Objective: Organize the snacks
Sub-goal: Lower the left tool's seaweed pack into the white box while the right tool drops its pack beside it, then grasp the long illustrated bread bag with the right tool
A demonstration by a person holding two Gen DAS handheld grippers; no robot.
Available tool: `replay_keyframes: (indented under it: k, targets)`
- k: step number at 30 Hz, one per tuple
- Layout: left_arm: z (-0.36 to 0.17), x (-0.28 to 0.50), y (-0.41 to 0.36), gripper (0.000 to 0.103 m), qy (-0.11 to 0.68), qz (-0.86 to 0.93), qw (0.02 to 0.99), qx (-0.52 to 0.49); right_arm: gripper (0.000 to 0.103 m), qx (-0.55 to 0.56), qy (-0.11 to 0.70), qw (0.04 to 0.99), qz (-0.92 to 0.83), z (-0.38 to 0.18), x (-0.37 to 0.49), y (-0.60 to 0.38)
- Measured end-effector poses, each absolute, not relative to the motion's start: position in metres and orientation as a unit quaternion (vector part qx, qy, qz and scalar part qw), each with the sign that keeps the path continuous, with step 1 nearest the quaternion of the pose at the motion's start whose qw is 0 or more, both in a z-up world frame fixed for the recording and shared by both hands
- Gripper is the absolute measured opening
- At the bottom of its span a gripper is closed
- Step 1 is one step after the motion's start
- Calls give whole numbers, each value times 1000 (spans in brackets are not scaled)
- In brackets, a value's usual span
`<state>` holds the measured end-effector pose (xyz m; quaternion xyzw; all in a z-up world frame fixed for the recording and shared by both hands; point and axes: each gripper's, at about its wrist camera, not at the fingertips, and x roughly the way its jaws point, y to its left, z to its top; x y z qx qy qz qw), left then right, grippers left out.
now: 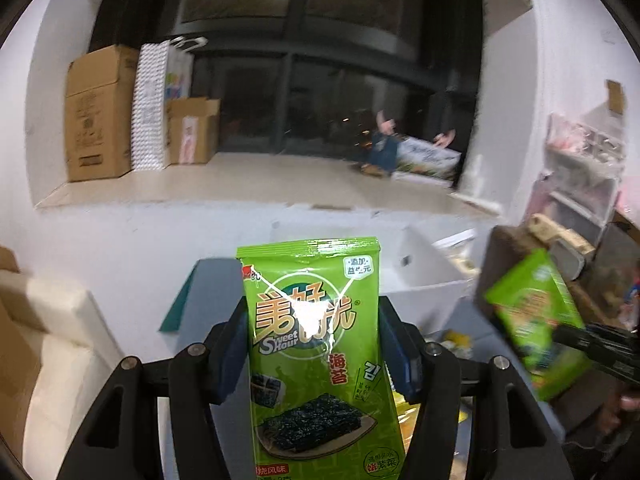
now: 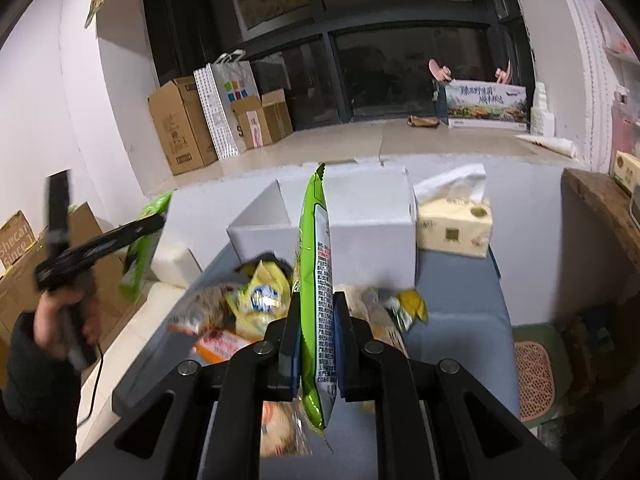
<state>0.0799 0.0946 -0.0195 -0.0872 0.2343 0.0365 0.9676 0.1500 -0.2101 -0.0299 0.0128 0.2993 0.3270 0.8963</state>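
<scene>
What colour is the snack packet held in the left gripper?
Bright green, with orange-yellow lettering and a dark seaweed picture: the seaweed packet shows best in the left wrist view.

Left gripper [image 1: 314, 350] and right gripper [image 2: 316, 344] — matte black linkage arms, round silver screws at the pivots, triangular cut-outs in the outer bars, dark blue pads [image 2: 292, 354] on the fingers, a dark sleeve [image 2: 24, 360] — a thin black cable [image 2: 94, 388] trailed below the handle
</scene>
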Motion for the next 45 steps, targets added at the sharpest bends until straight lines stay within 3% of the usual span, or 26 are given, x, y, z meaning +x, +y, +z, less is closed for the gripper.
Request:
replay_keyframes:
  k: [5,13,14,17,19,20,21,30,36,45]
  targets:
    - [3,136,91,64,220,24,972,-80,13,29,283,901,327,-4,199,-189]
    - [0,279,87,65,271,22,960,-69,13,26,307,911,274,10,321,-149]
    - [-5,296,87,67,276,32,958,-63,13,20,320,907,271,6,338,-141]
    - [-25,332,92,85,332,45,940,-59,18,-14,334,909,248,-5,368,-126]
    - [-35,344,102,103,352,39,932,-75,64,-18,347,908,235,-12,383,-125]
    - [-38,344,107,103,351,47,932,-79,96,-5,341,910,236,-13,385,-128]
    - [-40,342,112,103,351,58,931,-79,103,5,330,914,235,-13,384,-131]
    - [-21,264,123,103,280,36,954,-104,103,38,297,917,264,5,352,-155]
    - [1,192,123,103,224,-1,966,-127,103,44,245,919,305,21,280,-174]
    - [-17,102,82,103,275,-78,950,-127,103,80,253,906,330,2,179,-223]
